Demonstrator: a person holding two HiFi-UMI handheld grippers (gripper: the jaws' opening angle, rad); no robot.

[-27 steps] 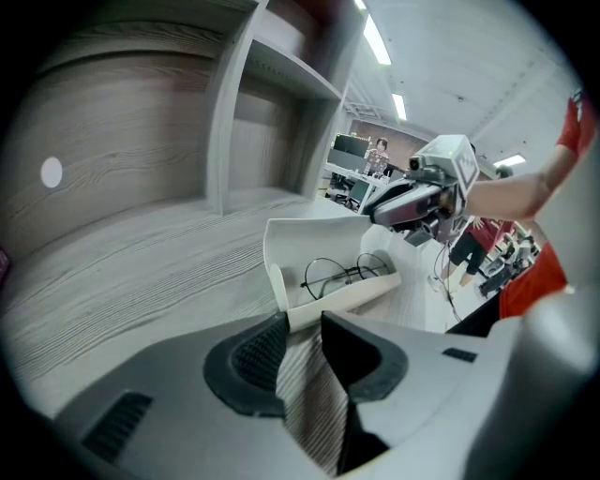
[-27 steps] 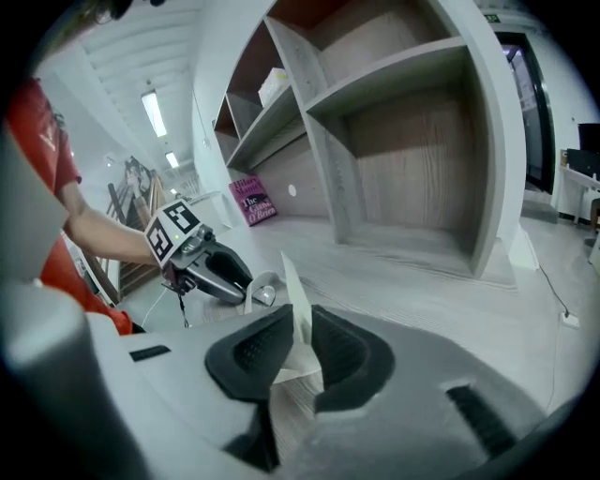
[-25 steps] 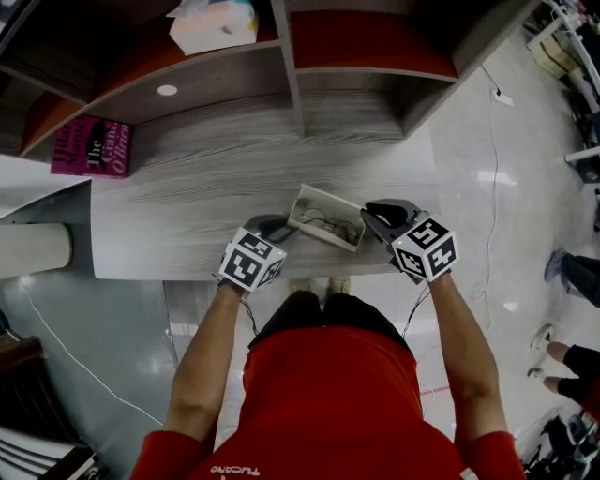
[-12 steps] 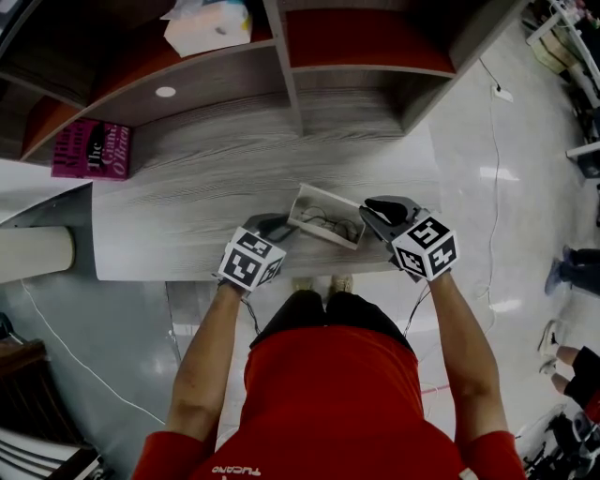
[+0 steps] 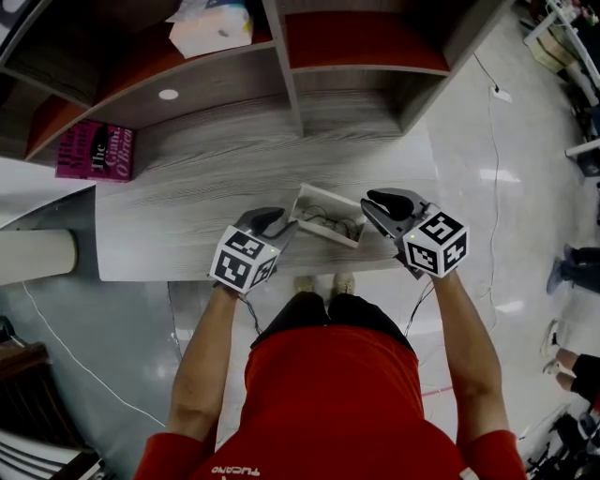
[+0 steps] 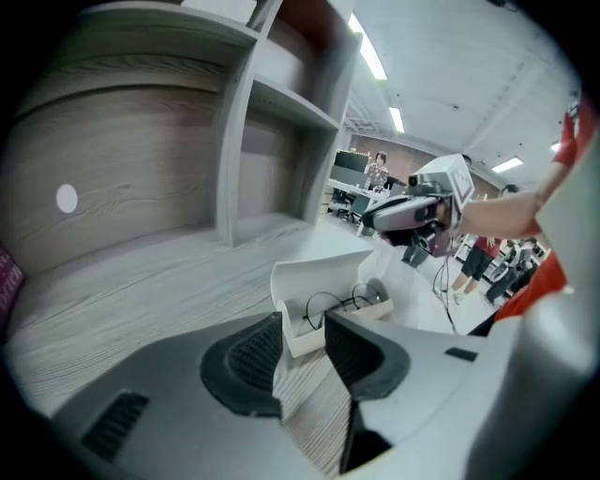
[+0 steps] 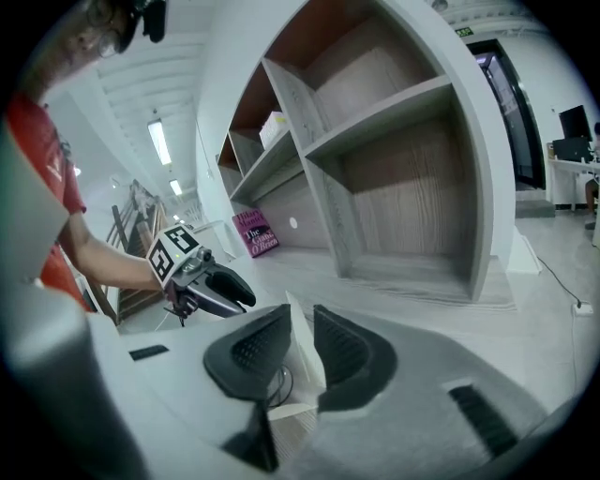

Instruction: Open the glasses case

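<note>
The white glasses case [image 5: 330, 202] lies open near the front edge of the grey wooden desk [image 5: 206, 187], its lid upright and a thin-framed pair of glasses [image 5: 325, 223] inside. My left gripper [image 5: 281, 223] hovers at the case's left end. Its jaws are opening and nothing is between them; the case [image 6: 323, 277] lies just beyond their tips. At the case's right end my right gripper [image 5: 367, 204] has jaws with a narrow gap, also opening. In the right gripper view the lid's edge [image 7: 298, 361] shows through that gap, not pressed by the pads.
A shelf unit [image 5: 281, 66] rises at the back of the desk with a tissue box [image 5: 211, 26] on top. A pink book [image 5: 94, 150] leans at the far left. The desk's front edge [image 5: 187, 274] runs just below the grippers. People stand on the floor to the right.
Both grippers have lifted a little off the desk. The left one's jaws stand wider. The case stays open where it was.
</note>
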